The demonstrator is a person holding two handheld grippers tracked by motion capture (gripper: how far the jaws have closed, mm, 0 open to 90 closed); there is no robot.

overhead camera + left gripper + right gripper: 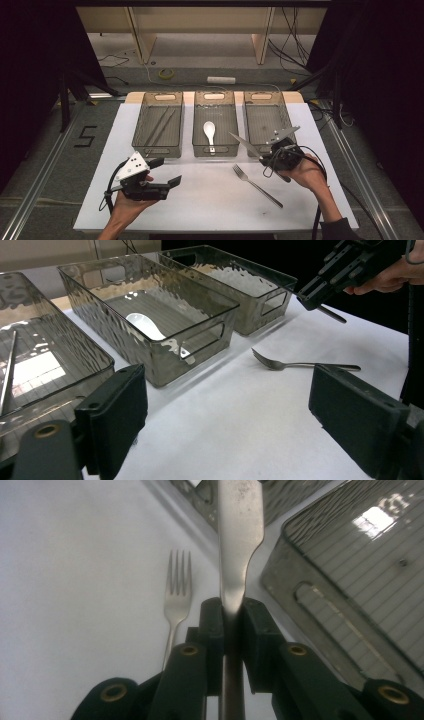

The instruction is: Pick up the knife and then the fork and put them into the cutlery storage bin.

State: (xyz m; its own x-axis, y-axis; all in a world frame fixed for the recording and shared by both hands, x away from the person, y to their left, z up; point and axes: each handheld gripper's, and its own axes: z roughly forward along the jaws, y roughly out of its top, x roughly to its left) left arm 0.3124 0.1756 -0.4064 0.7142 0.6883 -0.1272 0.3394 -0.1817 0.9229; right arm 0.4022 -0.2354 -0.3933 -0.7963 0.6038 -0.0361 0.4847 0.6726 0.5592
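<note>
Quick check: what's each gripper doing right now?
Left gripper: open, holding nothing.
Right gripper: closed on the knife.

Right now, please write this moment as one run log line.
right tool: shut on knife | left tool: open | fork: on table

Prob. lab: floor cables (295, 42), alu rails (37, 175)

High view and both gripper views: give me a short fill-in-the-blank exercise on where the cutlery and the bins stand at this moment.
1. The right gripper is shut on a metal table ____.
2. The white ceramic spoon lies in the ____ of the three clear grey plastic bins.
3. The steel fork lies on the white ____, outside the bins.
4. The left gripper has its fingers ____, with nothing between them.

Missing words: knife; middle; table; open
</note>
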